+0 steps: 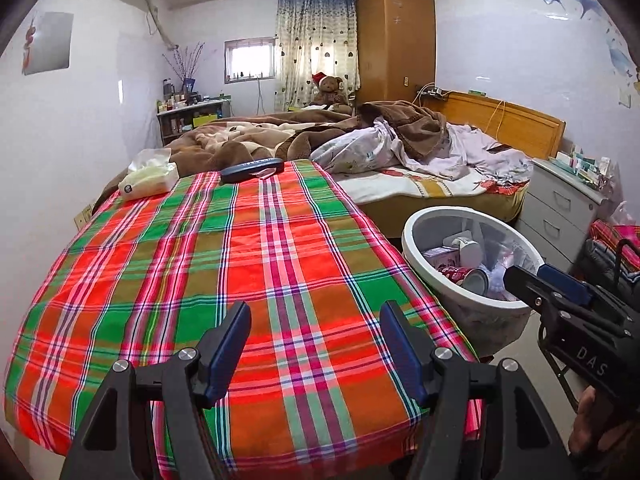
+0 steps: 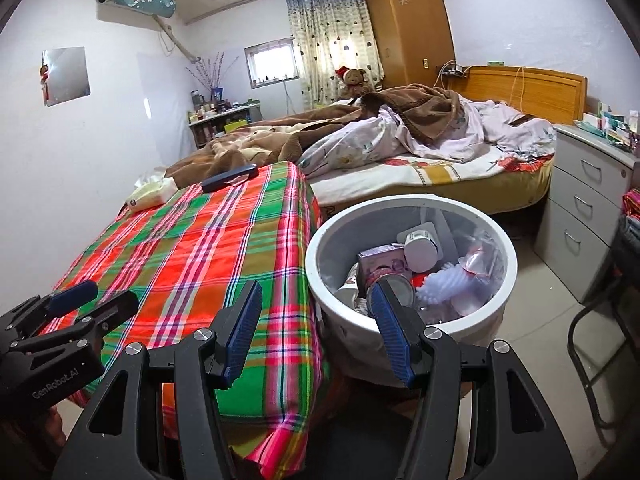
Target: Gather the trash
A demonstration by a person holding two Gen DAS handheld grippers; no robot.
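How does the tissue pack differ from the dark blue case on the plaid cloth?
The tissue pack is pale and soft-looking, with a tissue sticking up; the dark blue case is dark, smooth and flat. The pack lies nearer the wall, the case nearer the bed. Both rest at the far end of the plaid cloth.

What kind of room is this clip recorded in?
A lived-in bedroom, most likely in a home: an unmade bed with a wooden headboard, a tall wardrobe, and a teddy bear by the curtain.

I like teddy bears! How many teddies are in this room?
1: a brown teddy bear in a red hat, sitting beyond the bed's far side by the curtain. Blankets might hide others.
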